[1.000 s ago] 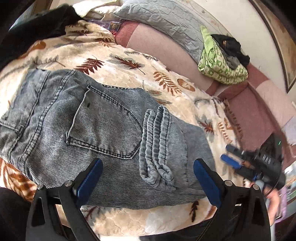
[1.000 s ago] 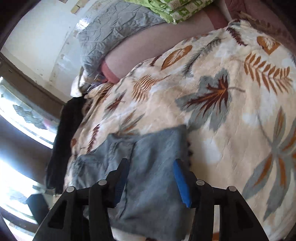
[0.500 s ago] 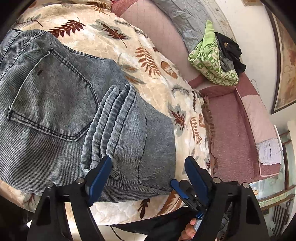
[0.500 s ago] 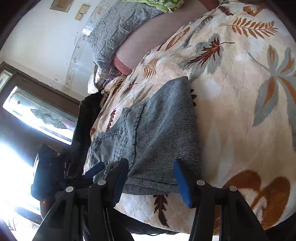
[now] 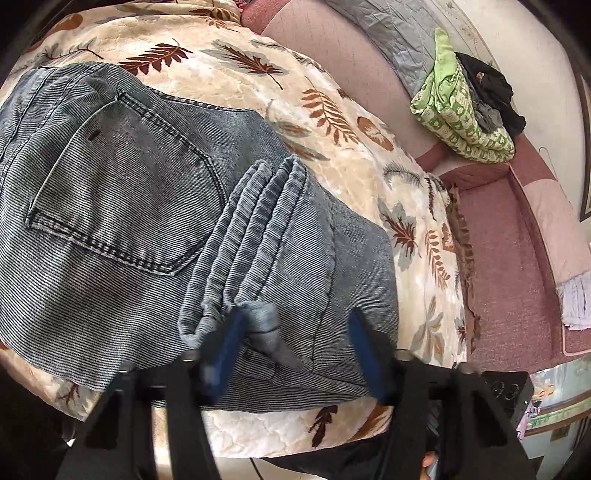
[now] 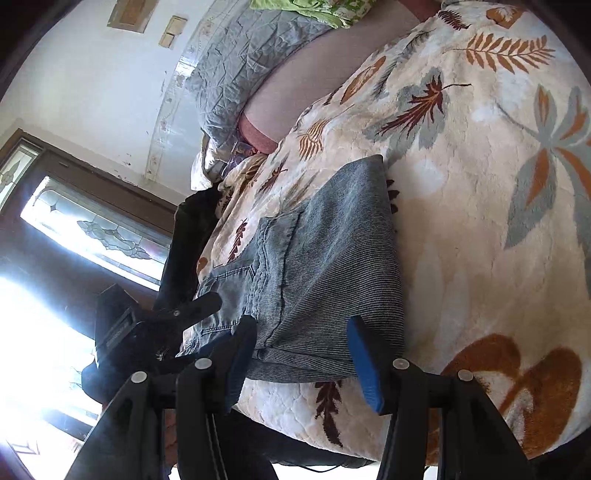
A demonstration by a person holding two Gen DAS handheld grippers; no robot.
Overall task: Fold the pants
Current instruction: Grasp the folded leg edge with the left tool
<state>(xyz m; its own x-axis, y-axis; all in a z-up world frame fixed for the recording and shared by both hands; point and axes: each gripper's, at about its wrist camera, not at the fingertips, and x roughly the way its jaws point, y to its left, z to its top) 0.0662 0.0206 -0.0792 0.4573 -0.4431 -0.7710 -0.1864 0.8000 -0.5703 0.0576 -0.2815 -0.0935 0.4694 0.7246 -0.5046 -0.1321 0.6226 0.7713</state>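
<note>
Grey-blue denim pants (image 5: 155, 221) lie folded on a leaf-print blanket (image 5: 354, 155), back pocket up, the leg hems stacked across the middle. My left gripper (image 5: 295, 354) is open and low over the near folded edge, a hem corner bunched against its left finger. In the right wrist view the pants (image 6: 332, 266) lie ahead, and my right gripper (image 6: 303, 354) is open at their near edge. The left gripper (image 6: 177, 321) also shows there, at the pants' left side.
The blanket covers a bed whose near edge runs just under both grippers. A grey quilt (image 5: 399, 33) and a green bundle with dark clothes (image 5: 465, 118) lie on the pink couch (image 5: 517, 266) behind. A bright window (image 6: 92, 229) is at the left.
My left gripper has moved lower and closer to the pants' near edge, and a hem corner has bunched up at its left finger. My right gripper has moved closer to the pants' edge.
</note>
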